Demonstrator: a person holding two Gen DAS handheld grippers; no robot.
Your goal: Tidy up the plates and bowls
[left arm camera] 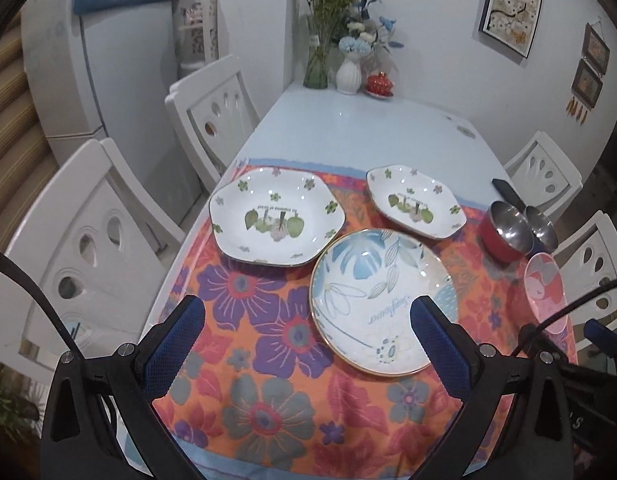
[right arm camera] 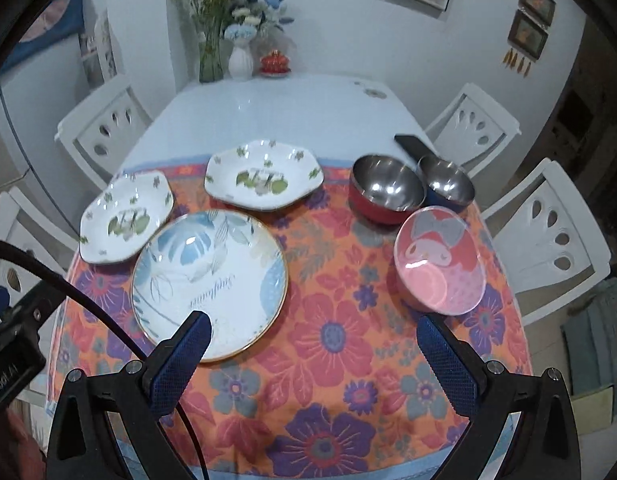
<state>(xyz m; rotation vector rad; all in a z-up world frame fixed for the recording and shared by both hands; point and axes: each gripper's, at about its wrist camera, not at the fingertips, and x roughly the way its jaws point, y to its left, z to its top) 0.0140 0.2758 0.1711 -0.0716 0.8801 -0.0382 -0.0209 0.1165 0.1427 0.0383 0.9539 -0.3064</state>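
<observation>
Above the near table edge, my left gripper (left arm camera: 306, 322) and right gripper (right arm camera: 313, 338) both gape wide, holding nothing. Beyond lie the blue round plate (right arm camera: 208, 280), two hexagonal plates and three bowls (right arm camera: 440, 260) on the floral cloth (right arm camera: 332, 344). The white table (right arm camera: 268, 108) reaches to vases (right arm camera: 240, 60) at the wall, white chairs (right arm camera: 548, 236) alongside.

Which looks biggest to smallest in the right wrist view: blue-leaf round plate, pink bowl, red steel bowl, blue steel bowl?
1. Blue-leaf round plate, clearly largest.
2. Pink bowl.
3. Red steel bowl; close to the pink one, which sits nearer the camera, so this order is unsure.
4. Blue steel bowl, smallest, also farthest.
</observation>
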